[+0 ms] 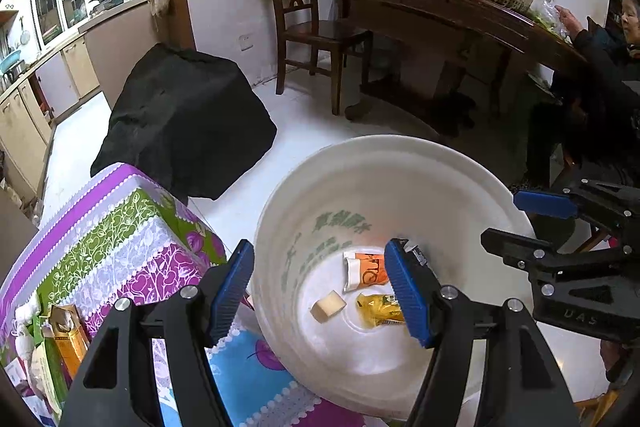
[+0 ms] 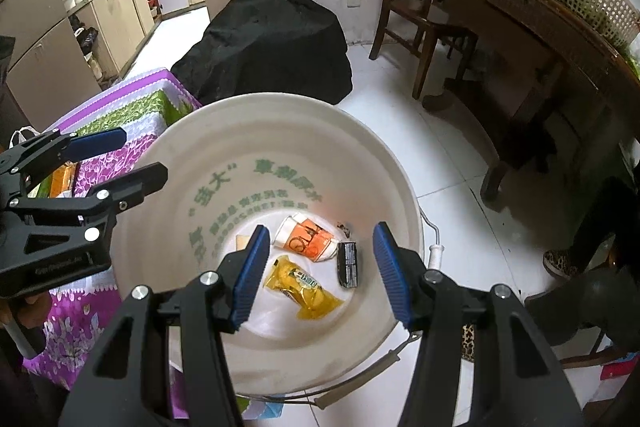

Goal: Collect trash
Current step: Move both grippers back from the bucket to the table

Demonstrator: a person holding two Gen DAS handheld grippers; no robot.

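Both claws released and empty over bucket (image 2: 400, 183); left claw (image 1: 320, 291) nearer the desk's (image 1: 120, 227) remaining trash (image 1: 66, 335).

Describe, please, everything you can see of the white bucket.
The white bucket is round, plastic-looking and upright on the pale tiled floor beside the cloth-covered table. Green print shows through its inner wall. A wire handle with a white grip hangs down outside. On its bottom lie an orange-and-white cup, a yellow wrapper, a dark packet and a pale block.
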